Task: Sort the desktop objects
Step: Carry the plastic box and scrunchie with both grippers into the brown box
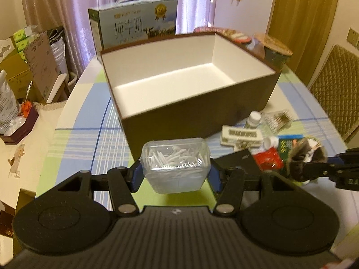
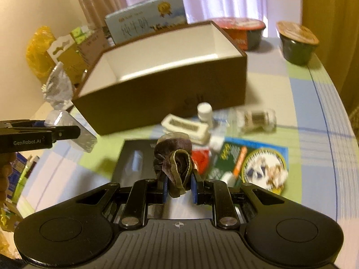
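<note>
While both claws hang above the counter (image 1: 74,121), each has something gripped. The left claw (image 1: 176,170) is clamped on a clear tub (image 1: 176,165) of white sticks, raised off the checked cloth in front of the brown box (image 1: 202,103), whose white inside lies open at twelve o'clock. The right claw (image 2: 179,188) is clenched tight on a dark scrunchie (image 2: 175,159), lifted over the clutter: a black case (image 2: 134,163), a red packet (image 2: 200,158), a green card (image 2: 253,163), a white bottle (image 2: 205,112). Behind the box, at eleven o'clock, stands a milk carton (image 2: 145,25); two noodle cups (image 2: 296,42) sit at one o'clock.
</note>
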The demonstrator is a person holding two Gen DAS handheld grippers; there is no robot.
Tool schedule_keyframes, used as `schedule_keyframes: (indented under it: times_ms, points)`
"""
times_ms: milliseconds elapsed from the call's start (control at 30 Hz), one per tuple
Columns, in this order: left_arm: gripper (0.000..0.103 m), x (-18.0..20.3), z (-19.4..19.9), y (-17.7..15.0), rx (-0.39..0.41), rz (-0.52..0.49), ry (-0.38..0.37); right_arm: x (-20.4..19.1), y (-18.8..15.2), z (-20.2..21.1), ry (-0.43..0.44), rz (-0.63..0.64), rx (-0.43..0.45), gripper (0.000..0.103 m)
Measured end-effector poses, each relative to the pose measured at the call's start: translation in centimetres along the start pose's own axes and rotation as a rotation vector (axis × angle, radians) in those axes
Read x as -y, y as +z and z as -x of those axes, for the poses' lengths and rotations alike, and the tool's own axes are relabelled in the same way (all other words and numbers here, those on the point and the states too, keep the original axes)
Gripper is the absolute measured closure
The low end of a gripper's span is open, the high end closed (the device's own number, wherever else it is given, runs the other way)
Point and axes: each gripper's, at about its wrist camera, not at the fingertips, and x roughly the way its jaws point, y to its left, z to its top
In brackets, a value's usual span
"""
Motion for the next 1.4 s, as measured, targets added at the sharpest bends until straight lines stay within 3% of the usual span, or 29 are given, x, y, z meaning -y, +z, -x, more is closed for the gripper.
schedule_keyframes:
  times_ms: [600, 833, 967, 1267, 1400]
  points:
    - [0.05, -1.0, 1.2, 8.7, 0.138, -0.037, -0.028, -2.8, 10.6, -2.2, 0.087, 0.147, 0.138, 0.086]
    - [0.049, -1.7, -1.6, 11.9, 0.126, -0.037, -0.002, -4.0, 14.3, -6.3, 0.115, 0.204, 0.096, 0.086]
    - [0.049, -2.4, -4.6, 12.9, 0.046, -0.048, 0.007, -4.9, 15.4, -9.6, 0.119, 0.254, 0.026, 0.086]
    - [0.049, -5.4, -12.8, 13.7, -0.276, -0.034, -0.035, -4.9, 16.4, -17.4, 0.116, 0.252, -0.187, 0.086]
    - [0.049, -5.2, -15.7, 13.2, -0.401, -0.114, -0.057, -4.3, 16.6, -19.5, 0.109, 0.226, -0.284, 0.086]
